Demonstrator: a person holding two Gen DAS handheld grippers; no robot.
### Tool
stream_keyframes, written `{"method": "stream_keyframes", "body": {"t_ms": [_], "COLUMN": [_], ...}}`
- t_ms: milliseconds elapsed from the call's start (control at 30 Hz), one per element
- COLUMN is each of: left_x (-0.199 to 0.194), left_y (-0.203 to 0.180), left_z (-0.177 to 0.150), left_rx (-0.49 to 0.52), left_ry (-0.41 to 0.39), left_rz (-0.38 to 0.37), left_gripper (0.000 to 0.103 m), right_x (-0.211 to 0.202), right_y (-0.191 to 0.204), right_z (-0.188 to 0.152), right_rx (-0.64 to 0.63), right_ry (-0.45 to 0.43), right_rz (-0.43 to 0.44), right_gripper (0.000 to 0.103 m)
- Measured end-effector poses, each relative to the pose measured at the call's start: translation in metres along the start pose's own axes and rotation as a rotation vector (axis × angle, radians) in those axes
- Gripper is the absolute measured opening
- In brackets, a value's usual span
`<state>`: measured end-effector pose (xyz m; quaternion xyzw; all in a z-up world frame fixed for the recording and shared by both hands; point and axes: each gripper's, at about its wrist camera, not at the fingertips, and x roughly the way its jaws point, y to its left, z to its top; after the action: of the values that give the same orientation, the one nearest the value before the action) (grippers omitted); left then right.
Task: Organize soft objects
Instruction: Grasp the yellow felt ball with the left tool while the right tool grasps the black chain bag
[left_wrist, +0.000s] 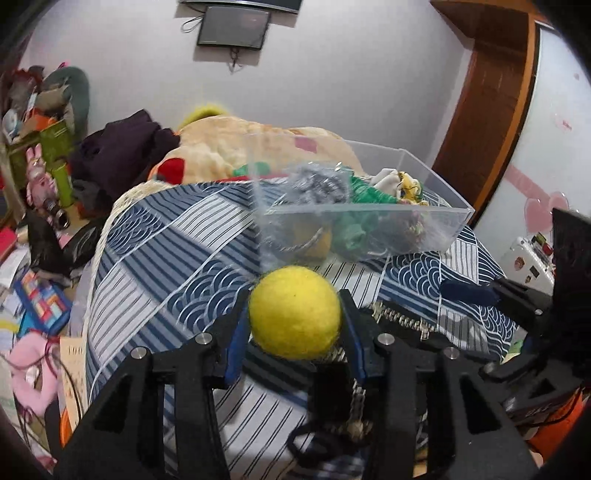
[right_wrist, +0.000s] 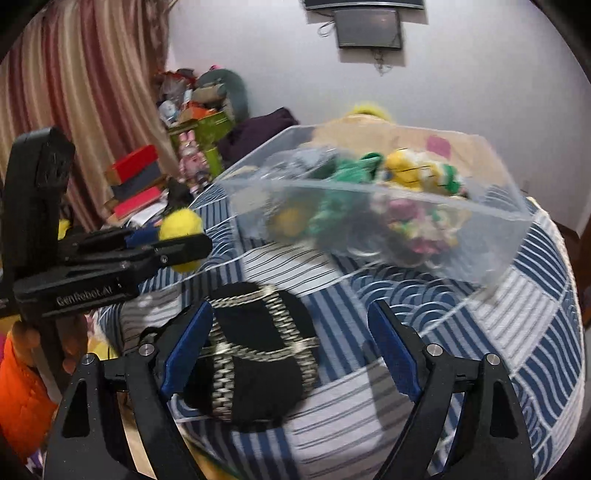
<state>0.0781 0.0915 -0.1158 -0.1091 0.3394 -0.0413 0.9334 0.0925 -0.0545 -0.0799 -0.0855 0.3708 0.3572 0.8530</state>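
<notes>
The yellow felt ball (left_wrist: 294, 312) looks light and squashy, best pinched across its middle, which is how the left gripper (left_wrist: 295, 325) has it, closed on both sides above the striped bedspread (left_wrist: 155, 258), near the clear box (left_wrist: 369, 214) of soft toys. The right gripper (right_wrist: 291, 347) is wide open and empty, one finger (right_wrist: 188, 343) beside the black pouch (right_wrist: 258, 354), which probably flops.

Fuzzy felt ball (left_wrist: 294, 312); clear glossy plastic bin (left_wrist: 369, 214).
</notes>
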Motion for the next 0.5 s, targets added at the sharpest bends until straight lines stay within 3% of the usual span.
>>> {"method": "stream_keyframes", "body": {"t_ms": [133,167,233,300,400,500], "left_x": [-0.003,-0.003,-0.004,-0.005,-0.008,-0.01], "left_y": [0.003,0.003,0.002,-0.001,-0.008,-0.015], "left_z": [-0.018,-0.021,-0.026,-0.027,-0.026,-0.022], "left_rx": [-0.032,-0.04,-0.052,-0.052,-0.038,-0.025], "left_ry": [0.021,0.025,0.03,0.031,0.026,0.014], "left_rz": [0.004,0.002,-0.004,-0.006,-0.009,-0.015], "left_gripper": [0.045,0.045,0.045,0.045,0.045,0.045], "right_x": [0.027,0.027,0.025,0.022,0.017,0.014], "right_y": [0.015,0.02,0.025,0.024,0.018,0.01], "right_z": [-0.013,-0.018,-0.019,-0.019,-0.022,-0.019], "right_rx": [-0.064,-0.103,-0.128,-0.117,-0.091,-0.065], "right_ry": [0.089,0.067,0.061,0.054,0.044,0.035], "right_rz": [-0.026,-0.06,-0.076,-0.057,-0.044,-0.025], "right_gripper": [0.084,0.081,0.068,0.046,0.03,0.023]}}
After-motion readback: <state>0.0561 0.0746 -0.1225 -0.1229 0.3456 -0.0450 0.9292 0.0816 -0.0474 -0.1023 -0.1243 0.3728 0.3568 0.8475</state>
